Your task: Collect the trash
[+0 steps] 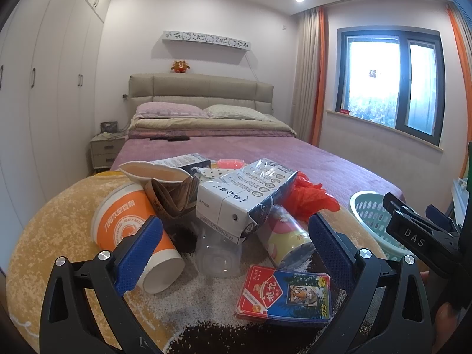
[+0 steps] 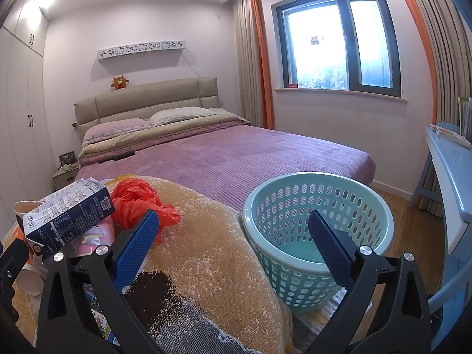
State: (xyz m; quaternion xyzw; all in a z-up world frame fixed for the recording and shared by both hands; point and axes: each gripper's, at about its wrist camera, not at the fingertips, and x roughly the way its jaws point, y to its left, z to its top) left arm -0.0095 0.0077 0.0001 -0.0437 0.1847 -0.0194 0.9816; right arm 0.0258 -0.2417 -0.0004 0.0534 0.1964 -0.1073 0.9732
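Observation:
A pile of trash lies on a yellow-and-grey blanket (image 1: pixel 59 215) at the foot of the bed. It holds an orange paper cup (image 1: pixel 132 236) on its side, a white-and-blue milk carton (image 1: pixel 236 200), a clear plastic cup (image 1: pixel 218 253), a can (image 1: pixel 289 239), a red plastic bag (image 1: pixel 309 197) and a card box (image 1: pixel 286 295). My left gripper (image 1: pixel 236 242) is open just in front of the pile. My right gripper (image 2: pixel 233 236) is open and empty, between the blanket and a mint green basket (image 2: pixel 295 280). The carton (image 2: pixel 67 215) and red bag (image 2: pixel 138 197) also show in the right wrist view.
The basket (image 1: pixel 368 221) stands on the floor right of the bed and looks empty. A light blue desk (image 2: pixel 454 177) is at the far right. A nightstand (image 1: pixel 106 147) and white wardrobes (image 1: pixel 44 88) are on the left. The purple bed (image 2: pixel 236 153) stretches behind.

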